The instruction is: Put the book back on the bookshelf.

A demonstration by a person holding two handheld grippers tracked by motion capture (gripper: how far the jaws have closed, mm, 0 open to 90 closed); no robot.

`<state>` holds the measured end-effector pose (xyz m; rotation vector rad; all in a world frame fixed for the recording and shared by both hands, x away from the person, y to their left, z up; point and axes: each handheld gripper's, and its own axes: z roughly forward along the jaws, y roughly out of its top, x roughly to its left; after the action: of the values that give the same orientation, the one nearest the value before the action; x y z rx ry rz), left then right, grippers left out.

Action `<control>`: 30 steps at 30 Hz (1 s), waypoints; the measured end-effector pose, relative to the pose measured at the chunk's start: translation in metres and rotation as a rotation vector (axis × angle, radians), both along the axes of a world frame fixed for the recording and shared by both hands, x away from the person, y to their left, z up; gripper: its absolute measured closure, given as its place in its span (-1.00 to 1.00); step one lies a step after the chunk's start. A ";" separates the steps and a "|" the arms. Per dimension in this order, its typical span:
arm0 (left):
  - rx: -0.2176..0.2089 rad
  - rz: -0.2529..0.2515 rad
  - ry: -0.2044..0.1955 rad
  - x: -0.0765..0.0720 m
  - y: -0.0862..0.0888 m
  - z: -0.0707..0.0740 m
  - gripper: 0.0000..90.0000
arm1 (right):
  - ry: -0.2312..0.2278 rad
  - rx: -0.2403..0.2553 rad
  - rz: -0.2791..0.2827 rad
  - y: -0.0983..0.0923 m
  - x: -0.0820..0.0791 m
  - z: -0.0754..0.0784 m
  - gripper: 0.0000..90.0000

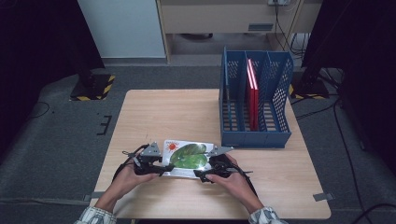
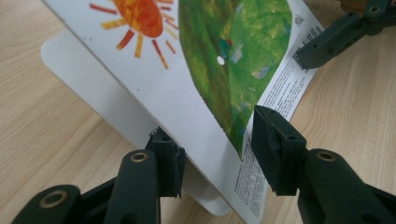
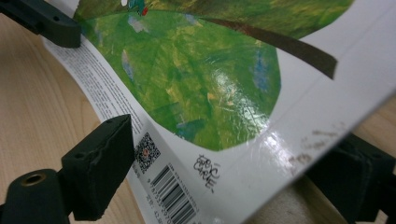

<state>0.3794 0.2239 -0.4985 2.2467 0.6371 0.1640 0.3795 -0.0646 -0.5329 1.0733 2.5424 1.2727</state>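
Both tools on the leaf book, low centre of the wooden worktop [image 1: 154, 112]

High view: the glossy white picture book with a green leaf and orange sun [image 1: 187, 157] lies between the left tool [image 1: 156, 169] and right tool [image 1: 201, 175]. Left gripper view: jaws clamped on its cover edge [image 2: 154, 88]. Right gripper view: jaws straddle the barcode corner [image 3: 187, 93], can't tell if they pinch.

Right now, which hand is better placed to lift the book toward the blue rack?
Left, probably: the left gripper is clamped on the book, while the right gripper merely straddles its cover, unpressed, though nearer the blue rack.
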 end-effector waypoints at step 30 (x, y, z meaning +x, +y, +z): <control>0.002 0.078 -0.037 -0.001 0.009 -0.001 0.38 | -0.179 0.011 0.017 -0.011 -0.005 0.039 0.11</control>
<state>0.3784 0.2331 -0.4998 2.2168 0.7053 0.2438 0.3744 -0.0758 -0.4940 0.8965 2.4199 1.3233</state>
